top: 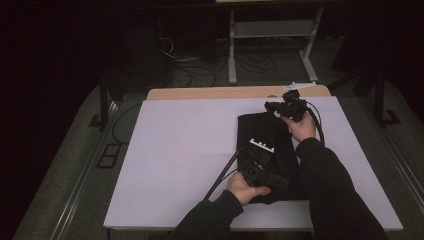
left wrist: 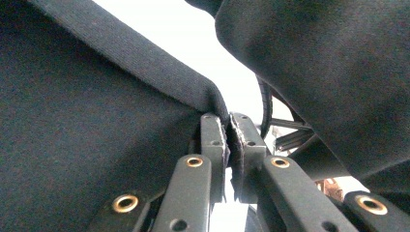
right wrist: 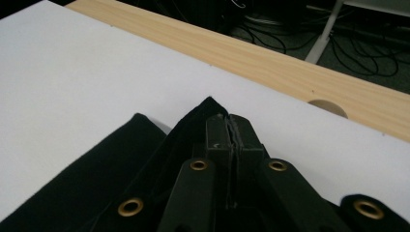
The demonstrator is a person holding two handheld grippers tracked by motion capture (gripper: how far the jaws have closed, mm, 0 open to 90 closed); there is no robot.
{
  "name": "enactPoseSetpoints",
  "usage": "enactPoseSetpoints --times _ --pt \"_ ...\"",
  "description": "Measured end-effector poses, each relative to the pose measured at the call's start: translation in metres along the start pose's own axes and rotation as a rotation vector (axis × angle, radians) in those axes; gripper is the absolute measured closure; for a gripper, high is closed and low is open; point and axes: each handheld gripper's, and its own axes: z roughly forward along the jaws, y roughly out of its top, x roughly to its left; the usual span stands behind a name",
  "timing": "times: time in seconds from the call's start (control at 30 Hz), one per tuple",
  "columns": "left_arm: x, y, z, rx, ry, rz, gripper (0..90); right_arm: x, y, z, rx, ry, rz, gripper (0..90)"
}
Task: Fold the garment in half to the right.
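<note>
The tabletop (top: pixel 180 150) is the largest thing here, a white sheet with a strip of light wood (right wrist: pixel 300 77) along its far edge. On its right half lies a black cloth (top: pixel 265 140), folded into a long band that runs from near the far edge down to near the front edge, closer to the right side than to the left. The person's two forearms in dark sleeves come in from the front edge, one to each end of the cloth. The right hand-held gripper (top: pixel 284 107) is at the far end of the cloth, near the far right corner of the tabletop; in the right gripper view its jaws are pressed together and they pinch a corner of the cloth (right wrist: pixel 203 116), which rises a little to a point between them. The left hand-held gripper (top: pixel 260 162) is at the near end of the cloth, not far from the front edge; in the left gripper view (left wrist: pixel 227 140) its jaws are also pressed together, pinching a folded edge of the same cloth (left wrist: pixel 145 63). A black cable (top: pixel 222 175) trails from the left hand-held gripper over the white surface toward the front edge.
</note>
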Motion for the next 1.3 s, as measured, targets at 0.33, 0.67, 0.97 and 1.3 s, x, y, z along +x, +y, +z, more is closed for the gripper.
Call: enactPoseSetpoints --times 0.33,0.67,0.97,1.3 --pt "0.001 0.004 0.01 0.03 0.019 -0.002 84.0 -0.009 -0.009 0.0 0.007 0.001 0.033 86.3" --pt "0.0 0.009 0.024 0.065 0.029 0.012 84.0 -0.017 -0.019 0.002 0.006 -0.01 0.07 86.2" --pt "-0.002 0.013 0.036 0.106 0.049 0.014 84.0 -0.028 -0.029 0.0 0.02 -0.032 0.104 86.2" --pt "-0.004 0.017 0.046 0.118 0.055 0.009 83.7 -0.037 -0.035 -0.004 0.029 -0.039 0.153 79.8"
